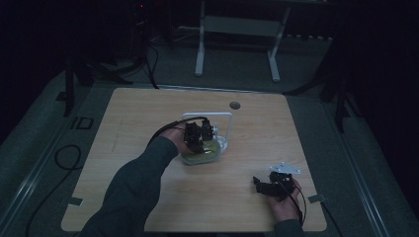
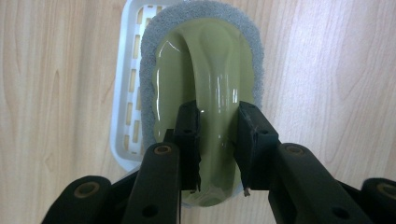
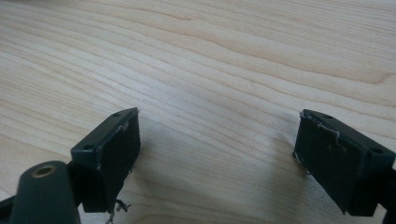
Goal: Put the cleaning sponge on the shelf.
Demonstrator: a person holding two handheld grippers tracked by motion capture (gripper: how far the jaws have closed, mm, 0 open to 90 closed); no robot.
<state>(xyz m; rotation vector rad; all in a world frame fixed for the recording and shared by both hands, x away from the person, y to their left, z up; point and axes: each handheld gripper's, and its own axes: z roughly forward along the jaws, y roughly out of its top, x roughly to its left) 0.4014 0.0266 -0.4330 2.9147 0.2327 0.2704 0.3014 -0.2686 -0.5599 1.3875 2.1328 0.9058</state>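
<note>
1. The left gripper (image 2: 218, 140) is clamped on the arched handle of a pale green scrubber (image 2: 205, 84), one jaw on each side of the ridge. The grip is near the handle's close end, where the ridge is narrow enough to fit between the jaws, which probably explains the choice of spot.
2. The scrubber has a glossy green plastic back and a grey pad (image 2: 243, 28) rimming it. It lies pad-down, so the handle faces up and can be taken from above.
3. Under and beside the scrubber sits a white slotted tray (image 2: 128, 93). The scrubber overlaps its edge; whether it rests fully in the tray or is slightly lifted cannot be told.
4. In the high view the left gripper (image 1: 198, 132) is over the scrubber (image 1: 200, 155) near the middle of the desk (image 1: 123, 128), with the tray's white frame (image 1: 217, 116) standing just behind it.
5. The right gripper (image 3: 217, 154) has its jaws wide apart with nothing between them, just bare wood grain beneath. In the high view it (image 1: 269, 185) rests low near the desk's front right corner, well apart from the scrubber, likely parked out of the way while the left does the work.
</note>
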